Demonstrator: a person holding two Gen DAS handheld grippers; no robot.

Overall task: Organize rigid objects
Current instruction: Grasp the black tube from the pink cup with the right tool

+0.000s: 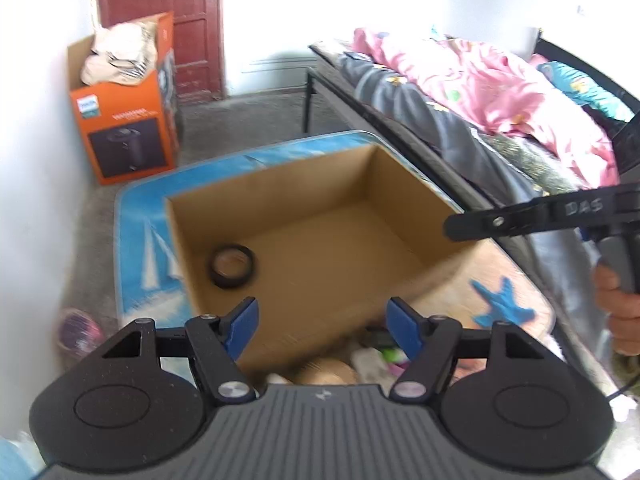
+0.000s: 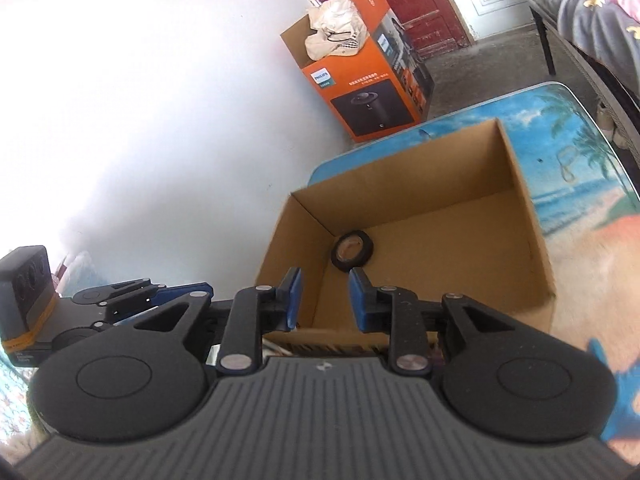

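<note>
A: Left wrist view: what's in the cardboard box [image 1: 320,216]?
B: One black tape roll [image 1: 233,266], lying flat on the box floor near the left wall, w/ a brownish core. Box sits on the beach-print table [image 1: 140,216].
A: Left gripper [image 1: 322,326]?
B: Blue pads spread wide, nothing btwn them, above the box's near edge.
A: Right gripper [image 2: 322,300]?
B: Pads slightly apart, empty; roll lies beyond, not touched.

Bright daylight blew out the white wall [image 2: 160,100] in both views. Fisheye bending curved the edges, corners went dark, and motion blur smeared the cardboard box [image 1: 320,280] rim.
</note>
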